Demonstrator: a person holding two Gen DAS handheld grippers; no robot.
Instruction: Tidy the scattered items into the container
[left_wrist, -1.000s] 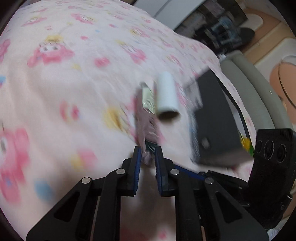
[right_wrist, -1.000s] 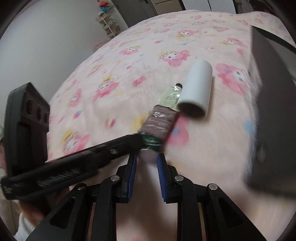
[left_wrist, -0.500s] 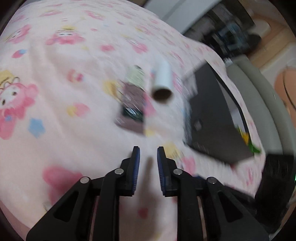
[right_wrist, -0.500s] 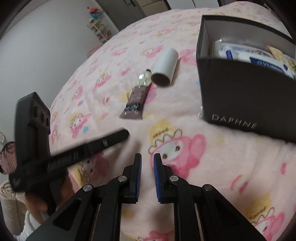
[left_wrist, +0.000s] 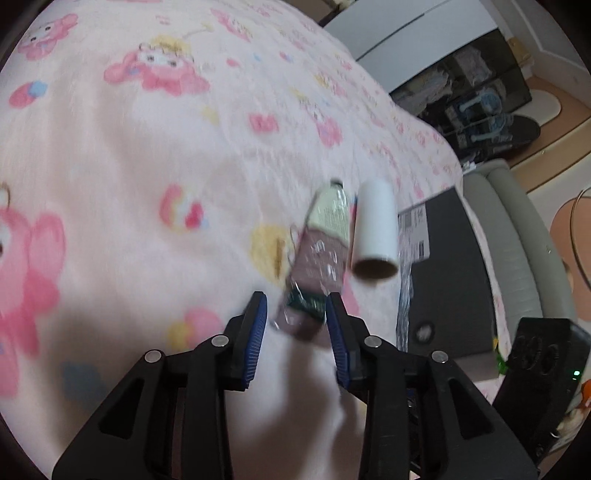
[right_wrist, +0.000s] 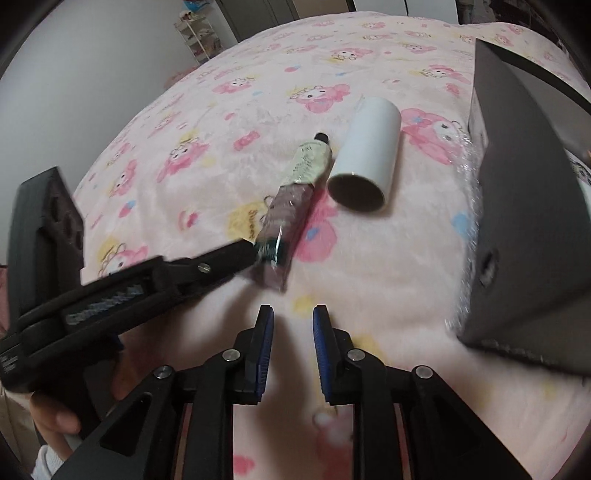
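Two black grippers with blue ribbed pads reach over a soft pink blanket (right_wrist: 229, 110) printed with cartoon rabbit faces. Going left to right: your bare hand (right_wrist: 51, 413) grips the handle of the left gripper (left_wrist: 295, 314); its jaws have just been opening and now stand spread around the crimped end of a brown and pale-green squeeze tube (left_wrist: 317, 266); in your left wrist view the right pad (left_wrist: 334, 328) sits right against the tube's edge, though blur hides whether it touches, while the other pad stands clear. That tube lies flat on the blanket, its small dark cap pointing away from you. Touching or just beside its right flank lies a white hollow cylinder (right_wrist: 365, 155), open end toward you. Your right gripper (right_wrist: 293, 325) hovers just short of the tube's crimped end; its jaws have just been opening and stand slightly apart with only blanket between them. Farthest right stands the dark grey cardboard box (right_wrist: 524, 206), upright on the blanket; crinkled clear plastic (right_wrist: 467, 177) clings to its near corner.
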